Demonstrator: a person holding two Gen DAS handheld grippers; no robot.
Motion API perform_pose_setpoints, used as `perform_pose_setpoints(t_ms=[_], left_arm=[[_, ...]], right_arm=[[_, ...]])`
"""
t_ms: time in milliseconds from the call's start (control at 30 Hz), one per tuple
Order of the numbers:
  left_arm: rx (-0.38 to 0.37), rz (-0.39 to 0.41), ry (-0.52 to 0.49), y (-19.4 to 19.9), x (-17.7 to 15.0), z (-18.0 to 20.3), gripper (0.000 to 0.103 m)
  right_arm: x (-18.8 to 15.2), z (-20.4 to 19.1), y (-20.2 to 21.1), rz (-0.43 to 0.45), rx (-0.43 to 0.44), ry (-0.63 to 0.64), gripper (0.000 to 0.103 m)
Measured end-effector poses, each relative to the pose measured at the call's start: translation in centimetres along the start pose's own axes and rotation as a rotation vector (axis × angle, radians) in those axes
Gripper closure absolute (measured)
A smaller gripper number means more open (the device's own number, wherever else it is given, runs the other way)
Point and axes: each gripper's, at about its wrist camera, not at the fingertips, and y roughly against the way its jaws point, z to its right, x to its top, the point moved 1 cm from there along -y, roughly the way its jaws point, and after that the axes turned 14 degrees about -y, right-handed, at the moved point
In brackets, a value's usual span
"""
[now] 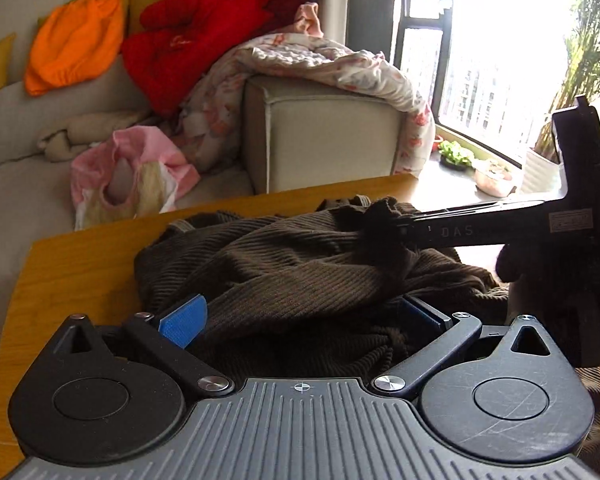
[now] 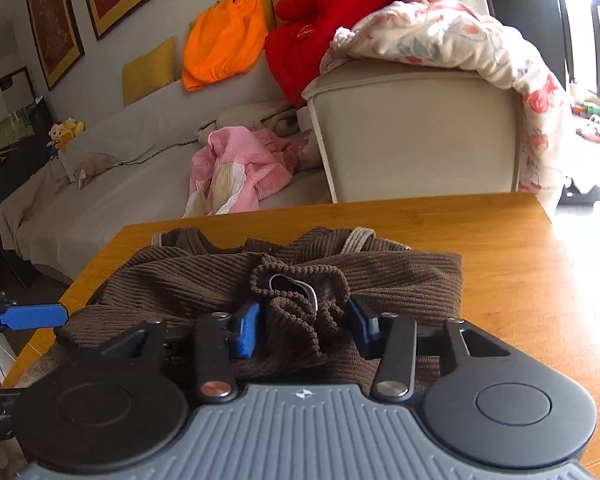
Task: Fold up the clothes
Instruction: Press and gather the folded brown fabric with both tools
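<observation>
Brown ribbed garment (image 2: 268, 280) lies crumpled on the wooden table (image 2: 508, 264), bunched toward the near edge, pale-trimmed neckline at the far side. R gripper (image 2: 302, 320): blue pads set narrow w/ a gathered clump of the brown fabric between them; cloth bulges up and forward out of the gap, both pads look pressed into it. In the left wrist view the same gripper (image 1: 384, 220) comes in from the right side, fingers level over the table, tips buried in a raised tuft of the fabric, so grip reads as closed on cloth; gloved hand (image 1: 560, 280) partly visible behind it. L gripper (image 1: 300, 316): pads stand wide apart, brown fabric heaped between and over the gap, left blue pad clear of the cloth, right pad mostly hidden behind a fold; no pinch visible. One blue fingertip (image 2: 34, 316) of the L gripper also shows at the left edge of the right wrist view, just beside the garment's left border. Behind the table: beige sofa (image 2: 412, 136), w/ a floral blanket (image 2: 460, 40) draped over its arm, red garment (image 2: 324, 16), orange garment (image 2: 224, 44), pink clothing (image 2: 240, 168) on the seat. Bright window (image 1: 492, 40) at right, overexposed.
</observation>
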Motion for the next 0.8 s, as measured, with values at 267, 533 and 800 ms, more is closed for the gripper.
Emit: perform_pose_setpoints(t_ms=[267, 533, 800], left_arm=[[0.158, -0.098, -0.054, -3.5, -0.7, -1.8, 0.0], [0.186, -0.134, -0.067, -2.3, -1.6, -3.8, 0.0], [-0.181, 0.037, 0.01, 2.7, -0.6, -5.4, 0.0]], right_arm=[[1.7, -2.7, 2.6, 0.106, -0.017, 0.124, 0.086], [0.6, -1.9, 1.8, 0.074, -0.044, 0.155, 0.086], [-0.8, 1.0, 0.3, -0.035, -0.072, 0.121, 0.078]])
